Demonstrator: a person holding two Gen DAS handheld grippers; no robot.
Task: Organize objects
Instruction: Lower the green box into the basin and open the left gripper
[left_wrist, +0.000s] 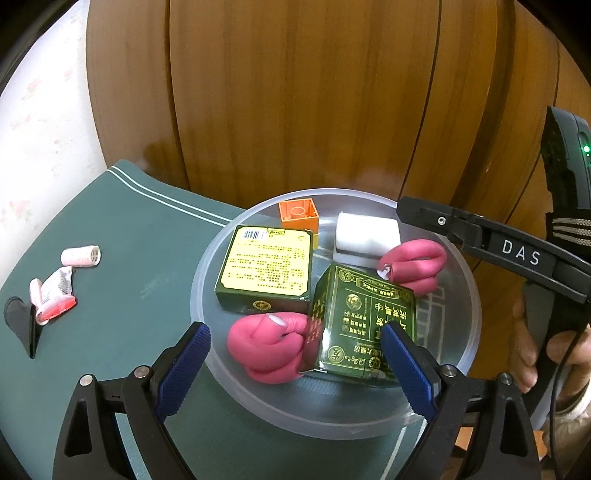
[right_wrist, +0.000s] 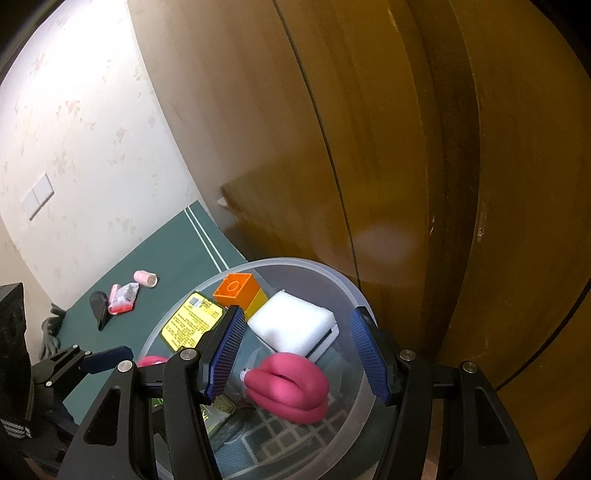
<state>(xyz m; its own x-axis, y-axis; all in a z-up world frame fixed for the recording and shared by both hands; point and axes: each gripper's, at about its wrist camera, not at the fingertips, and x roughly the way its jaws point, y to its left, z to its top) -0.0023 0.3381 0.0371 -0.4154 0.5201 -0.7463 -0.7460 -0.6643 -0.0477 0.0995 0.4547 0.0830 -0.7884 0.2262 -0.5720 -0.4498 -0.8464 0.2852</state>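
A clear plastic bowl (left_wrist: 207, 266) (right_wrist: 332, 277) stands on a green mat (left_wrist: 129, 258). It holds an orange block (left_wrist: 298, 214) (right_wrist: 234, 288), a white foam pad (left_wrist: 365, 236) (right_wrist: 291, 325), a flat green box with a yellow label (left_wrist: 266, 266) (right_wrist: 188, 321), a tilted green box (left_wrist: 354, 314) and two pink twisted coils (left_wrist: 266, 347) (right_wrist: 288, 384). My left gripper (left_wrist: 295, 365) hangs open over the near side, around one coil and the tilted box. My right gripper (right_wrist: 297, 352) is open above the other coil and the foam, gripping nothing.
On the mat left of the bowl lie a pink roller (left_wrist: 81, 255) (right_wrist: 144, 277), a pink packet (left_wrist: 55, 291) (right_wrist: 123, 295) and a black wedge (left_wrist: 22, 321) (right_wrist: 99, 304). A wooden cabinet (left_wrist: 295, 92) rises right behind the bowl. A wallpapered wall stands at left.
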